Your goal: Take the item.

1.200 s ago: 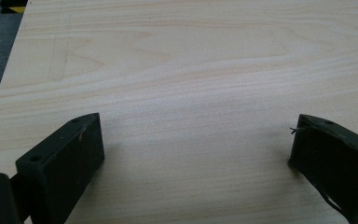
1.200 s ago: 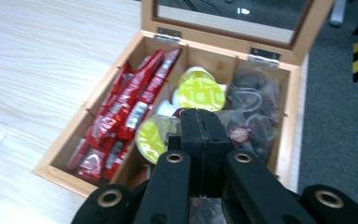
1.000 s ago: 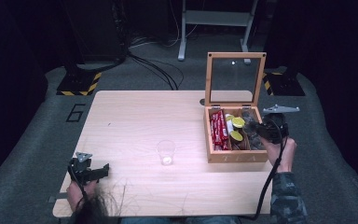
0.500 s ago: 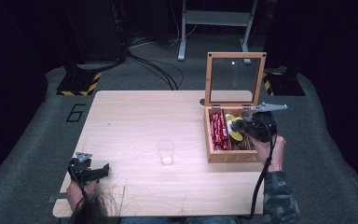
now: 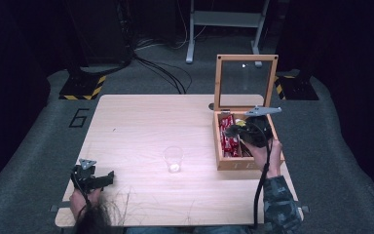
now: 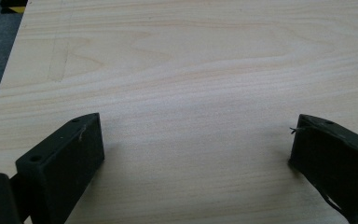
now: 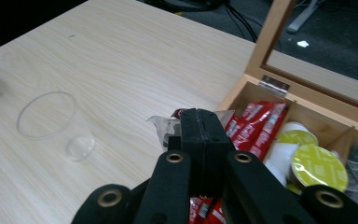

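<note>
R tongs (image 7: 200, 122) are clamped shut on a small clear-and-red sachet (image 7: 165, 128), its crinkled edge sticking out at the tips' 9 o'clock side. In the high view the R tongs (image 5: 233, 130) sit over the open light-wood box (image 5: 246, 164), above its 9 o'clock compartment, which is packed w/ red stick packets (image 5: 229, 141). The right gripper view shows round pods w/ yellow-green lids (image 7: 318, 168) in the next compartment, at approx. 3 o'clock of the tongs. The box's glass-paned lid (image 5: 246, 80) stands upright at its 12 o'clock edge.

A clear plastic cup (image 5: 173, 159) stands upright near the middle of the pale wooden desk (image 5: 141, 117), well apart from the box, at the box's 9 o'clock. In the right gripper view the cup (image 7: 53, 123) lies at 9 o'clock of the tongs.

L tongs (image 5: 108, 176) rest near the desk's 7 o'clock corner, w/ the person's hand behind them. In the left gripper view the L tongs (image 6: 196, 144) are spread wide, w/ bare wood between the jaws.
</note>
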Tool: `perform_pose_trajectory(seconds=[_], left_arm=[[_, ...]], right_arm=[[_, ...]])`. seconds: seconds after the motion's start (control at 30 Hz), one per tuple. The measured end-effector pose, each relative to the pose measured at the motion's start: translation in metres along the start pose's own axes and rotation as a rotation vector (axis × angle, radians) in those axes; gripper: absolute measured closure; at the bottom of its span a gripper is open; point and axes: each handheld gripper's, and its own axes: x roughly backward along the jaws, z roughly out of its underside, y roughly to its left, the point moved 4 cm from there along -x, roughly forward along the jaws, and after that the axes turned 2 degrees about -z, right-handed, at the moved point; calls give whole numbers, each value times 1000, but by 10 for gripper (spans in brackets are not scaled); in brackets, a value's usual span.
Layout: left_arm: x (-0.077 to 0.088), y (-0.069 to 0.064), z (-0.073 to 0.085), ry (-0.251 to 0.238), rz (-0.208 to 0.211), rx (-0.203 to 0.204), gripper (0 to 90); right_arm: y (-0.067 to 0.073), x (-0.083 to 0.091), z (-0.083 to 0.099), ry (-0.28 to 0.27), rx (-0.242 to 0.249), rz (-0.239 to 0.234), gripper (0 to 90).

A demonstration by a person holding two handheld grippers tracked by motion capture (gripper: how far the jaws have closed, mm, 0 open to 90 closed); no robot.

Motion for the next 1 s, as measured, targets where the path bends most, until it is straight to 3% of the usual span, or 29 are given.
perform_pose_trajectory(seconds=[0.37, 1.0], left_arm=[[0, 0, 0, 3, 1, 3, 23], [0, 0, 0, -1, -1, 1, 23]], right_arm=[[25, -19, -10, 1, 50, -65, 900], [59, -37, -20, 0, 98, -145, 900]])
